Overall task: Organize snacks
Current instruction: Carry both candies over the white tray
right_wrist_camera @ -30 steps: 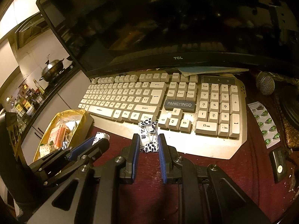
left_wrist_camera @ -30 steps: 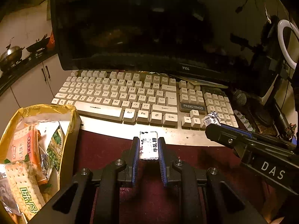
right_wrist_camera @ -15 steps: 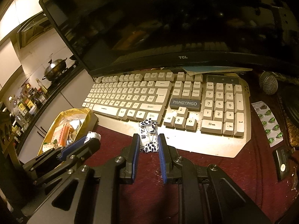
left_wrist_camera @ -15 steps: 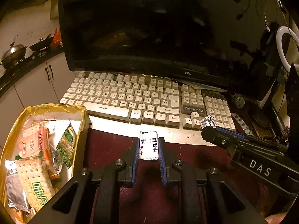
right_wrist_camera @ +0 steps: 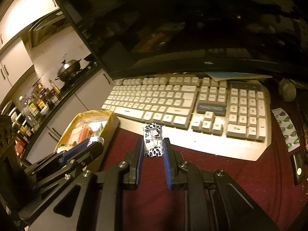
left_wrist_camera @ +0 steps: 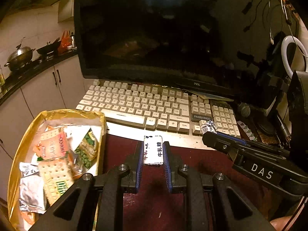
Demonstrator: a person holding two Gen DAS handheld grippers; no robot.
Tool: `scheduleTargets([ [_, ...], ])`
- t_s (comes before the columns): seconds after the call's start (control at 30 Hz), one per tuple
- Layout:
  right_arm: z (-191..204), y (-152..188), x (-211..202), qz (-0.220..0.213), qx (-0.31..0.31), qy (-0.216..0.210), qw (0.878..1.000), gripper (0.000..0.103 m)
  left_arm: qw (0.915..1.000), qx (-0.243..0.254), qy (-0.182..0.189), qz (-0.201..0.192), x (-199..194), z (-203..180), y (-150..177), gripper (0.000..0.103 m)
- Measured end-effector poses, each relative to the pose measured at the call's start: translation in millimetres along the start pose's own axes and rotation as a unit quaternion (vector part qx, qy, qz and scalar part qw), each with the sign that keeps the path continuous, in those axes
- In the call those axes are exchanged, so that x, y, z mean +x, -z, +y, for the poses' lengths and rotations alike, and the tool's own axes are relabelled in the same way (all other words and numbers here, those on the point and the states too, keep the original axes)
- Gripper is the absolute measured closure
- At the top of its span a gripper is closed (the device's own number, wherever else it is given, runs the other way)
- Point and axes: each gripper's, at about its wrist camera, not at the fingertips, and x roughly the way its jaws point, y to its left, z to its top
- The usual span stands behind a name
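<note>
I hold 2 wrapped candies above the red cloth in front of the keyboard (left_wrist_camera: pixel 154 105): my left gripper (left_wrist_camera: pixel 153 150) is clamped on a white candy (left_wrist_camera: pixel 153 150) with black lettering, my right gripper (right_wrist_camera: pixel 153 144) on a spotted candy (right_wrist_camera: pixel 153 140). The gold-lined snack box (left_wrist_camera: pixel 25 144), already stocked with cracker packs (left_wrist_camera: pixel 55 181) and a green pea packet (left_wrist_camera: pixel 86 150), sits off the keyboard's left end, just beside my left gripper. To do this well, I judge the left candy should travel over the box rim, then drop flat onto the packets, before the right one follows. A monitor (left_wrist_camera: pixel 154 28) looms behind the keyboard; a microphone (right_wrist_camera: pixel 287 89) and pill strip (right_wrist_camera: pixel 286 129) lie at its right end. The box's near wall is the only obstacle.
</note>
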Motion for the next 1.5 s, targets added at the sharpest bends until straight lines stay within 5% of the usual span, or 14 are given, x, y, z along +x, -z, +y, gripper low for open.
scheduleTargets([
  [0.9, 121, 31, 40, 0.077, -0.072, -0.123, 0.987, 0.084, 0.9922, -0.076, -0.098, -0.016, -50, 132, 46, 0.084],
  [1.5, 149, 20, 82, 0.064, -0.097, -0.067, 0.991, 0.084, 0.9901, -0.069, -0.120, -0.023, -47, 144, 60, 0.084],
])
